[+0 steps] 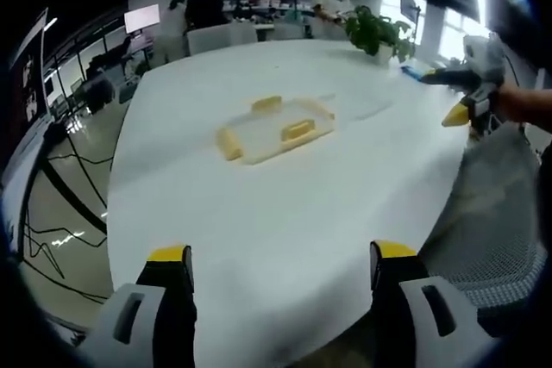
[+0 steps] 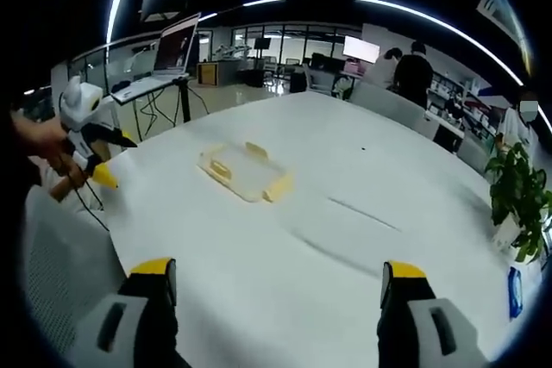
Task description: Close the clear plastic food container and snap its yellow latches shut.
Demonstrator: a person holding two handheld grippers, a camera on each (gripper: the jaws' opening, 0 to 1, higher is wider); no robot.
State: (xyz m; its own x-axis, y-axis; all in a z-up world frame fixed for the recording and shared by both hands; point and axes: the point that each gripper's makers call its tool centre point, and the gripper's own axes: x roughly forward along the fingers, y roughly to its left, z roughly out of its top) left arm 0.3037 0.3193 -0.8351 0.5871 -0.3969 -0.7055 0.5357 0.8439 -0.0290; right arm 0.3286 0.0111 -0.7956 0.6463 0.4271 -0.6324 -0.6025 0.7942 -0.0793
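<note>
The clear food container [image 1: 274, 129] lies near the middle of the white counter [image 1: 285, 239], yellow latches [image 1: 297, 131] splayed out, so seemingly unfastened; both tools, left [image 1: 283, 266] and right [image 2: 280, 282], hang back by the near edge, jaws wide apart, probably lining up an approach

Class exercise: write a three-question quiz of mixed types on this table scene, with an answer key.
1. True or false: the left tool is clamped on the container.
2. The container's latches are which colour? A red, B yellow, C blue.
3. Fill in: a potted ___ stands at the far edge of the white table.

Key: 1 false, its jaws stand wide apart with nothing between them, like the right tool; 2 B; 3 plant.
</note>
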